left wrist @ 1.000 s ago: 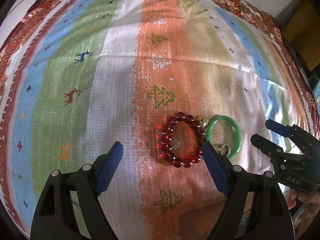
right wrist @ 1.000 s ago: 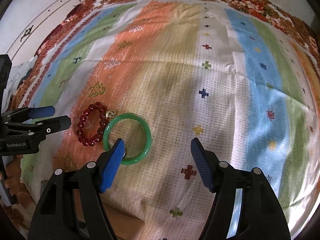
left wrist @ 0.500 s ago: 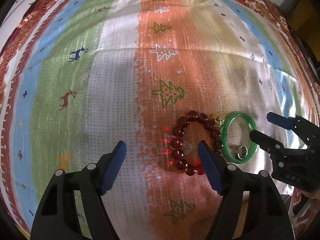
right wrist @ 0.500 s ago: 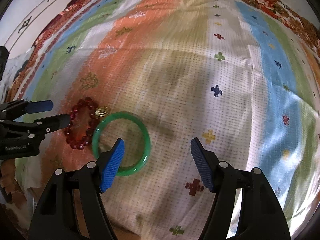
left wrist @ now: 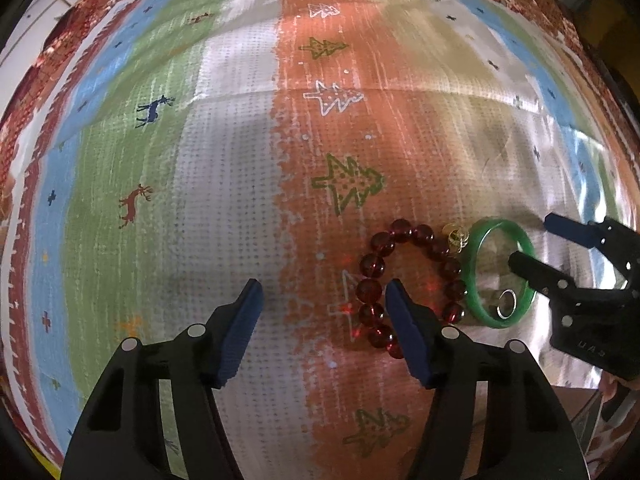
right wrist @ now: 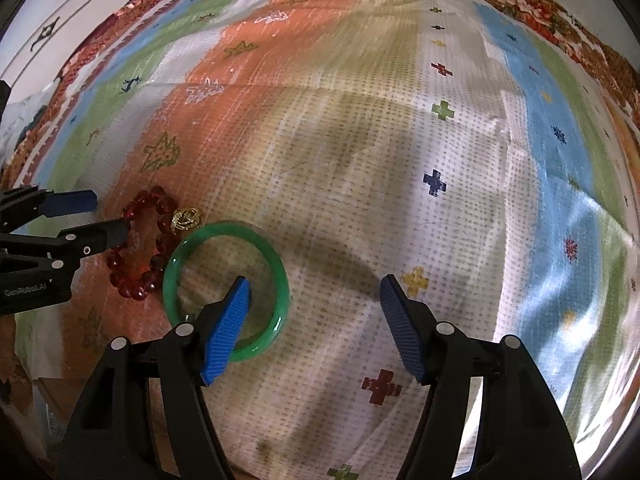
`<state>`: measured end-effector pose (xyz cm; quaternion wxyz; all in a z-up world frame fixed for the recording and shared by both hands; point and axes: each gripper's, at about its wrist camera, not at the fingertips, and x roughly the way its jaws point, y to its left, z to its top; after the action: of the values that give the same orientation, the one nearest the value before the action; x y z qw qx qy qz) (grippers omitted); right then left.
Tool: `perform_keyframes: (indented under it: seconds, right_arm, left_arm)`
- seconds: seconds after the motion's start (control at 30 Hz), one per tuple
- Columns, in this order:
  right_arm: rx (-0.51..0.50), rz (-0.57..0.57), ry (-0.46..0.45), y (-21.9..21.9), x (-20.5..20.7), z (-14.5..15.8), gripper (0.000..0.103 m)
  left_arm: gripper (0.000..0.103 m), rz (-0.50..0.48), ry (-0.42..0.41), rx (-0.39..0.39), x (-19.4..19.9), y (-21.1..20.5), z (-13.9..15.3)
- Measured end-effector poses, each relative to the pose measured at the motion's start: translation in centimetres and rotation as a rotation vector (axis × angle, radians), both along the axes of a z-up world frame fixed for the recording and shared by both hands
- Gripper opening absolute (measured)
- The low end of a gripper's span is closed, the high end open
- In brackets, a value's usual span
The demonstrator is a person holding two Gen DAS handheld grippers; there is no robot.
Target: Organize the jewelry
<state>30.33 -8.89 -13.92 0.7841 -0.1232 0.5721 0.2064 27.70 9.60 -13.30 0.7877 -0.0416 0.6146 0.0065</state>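
A red bead bracelet [left wrist: 372,266] with a gold charm [left wrist: 458,236] lies on the orange stripe, touching a green bangle [left wrist: 470,276] to its right. A small silver ring [left wrist: 498,306] lies inside the bangle. My left gripper [left wrist: 322,292] points down, jaws closing. Its right finger stands inside the bracelet loop, so the bracelet's left beads are between the pads, untouched. My right gripper [right wrist: 314,284] is closing too. Its left finger is inside the green bangle [right wrist: 280,276], whose right side sits between the pads. Each gripper shows in the other view: right gripper [left wrist: 536,242], left gripper [right wrist: 108,218].
A striped tablecloth [left wrist: 224,184] printed with trees, deer and crosses covers the table. Its near edge and bare brown surface [right wrist: 52,396] show at lower left in the right wrist view. A white cabinet [right wrist: 52,36] stands beyond the far left corner.
Both grippers have sunk closer to the cloth and their jaws have narrowed. The left's right finger now stands inside the bracelet; the right's left finger has moved inside the bangle.
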Motion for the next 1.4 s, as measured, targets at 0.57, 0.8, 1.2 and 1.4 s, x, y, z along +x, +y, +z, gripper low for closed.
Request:
perform_keyframes:
  seconds: [0.57, 0.8, 1.2, 1.4]
  right_arm:
    - [-0.005, 0.016, -0.043, -0.5, -0.6, 0.6, 0.008]
    - [-0.027, 0.039, -0.117, -0.9, -1.8, 2.3, 0.008]
    - [0.035, 0.017, -0.178, -1.6, -3.5, 5.3, 0.008]
    - [0.037, 0.008, -0.203, -1.9, -4.4, 6.1, 0.008]
  left_arm:
    - [0.013, 0.016, -0.046, 0.009, -1.0, -0.2, 1.0]
    - [0.013, 0.041, -0.091, -0.003, -1.8, -0.5, 2.7]
    - [0.013, 0.044, -0.195, -0.036, -3.7, -1.6, 6.3]
    - [0.013, 0.013, -0.247, 0.039, -4.5, -3.2, 7.6]
